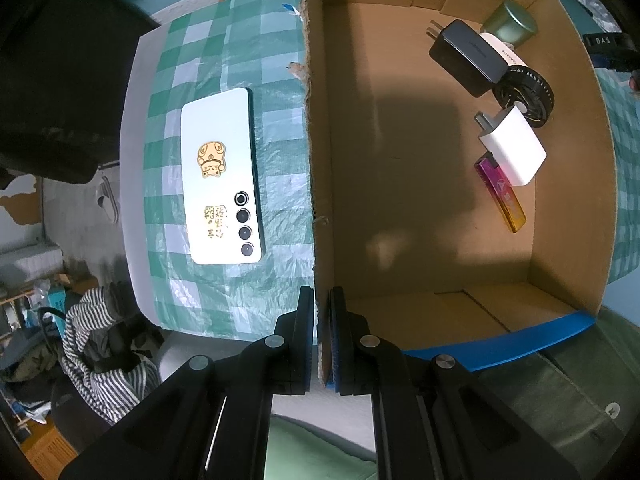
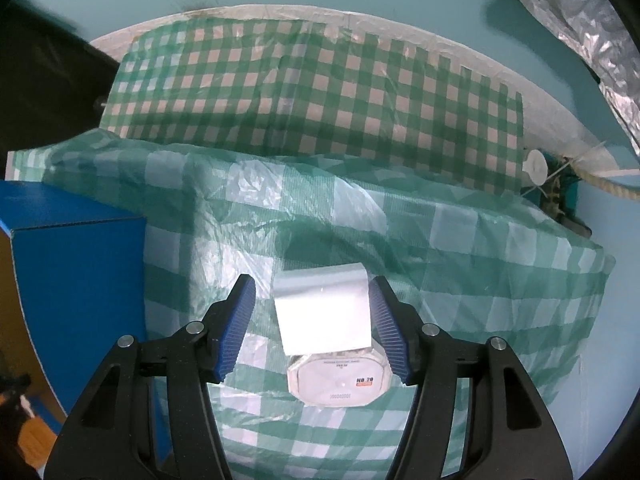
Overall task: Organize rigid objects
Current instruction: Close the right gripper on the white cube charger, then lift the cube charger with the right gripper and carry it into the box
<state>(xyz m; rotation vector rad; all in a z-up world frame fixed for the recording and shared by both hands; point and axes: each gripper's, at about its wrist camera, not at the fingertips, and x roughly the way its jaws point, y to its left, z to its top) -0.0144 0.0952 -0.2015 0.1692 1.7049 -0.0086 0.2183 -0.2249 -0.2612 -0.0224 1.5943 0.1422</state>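
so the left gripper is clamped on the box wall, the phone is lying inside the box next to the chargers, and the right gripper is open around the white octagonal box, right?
Not quite: the phone lies outside the cardboard box, on the checked tablecloth, as the left wrist view shows. The rest holds: left gripper clamped on the wall, right gripper open around the white octagonal box.

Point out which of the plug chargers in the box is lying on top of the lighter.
The white charger: its end rests over the top of the pink-and-orange lighter. The black charger lies further up, clear of the lighter, beside the green tin.

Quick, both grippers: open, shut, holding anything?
Left gripper: shut, clamped on the cardboard box wall.
Right gripper: open, straddling the white octagonal box, pads not pressing it.
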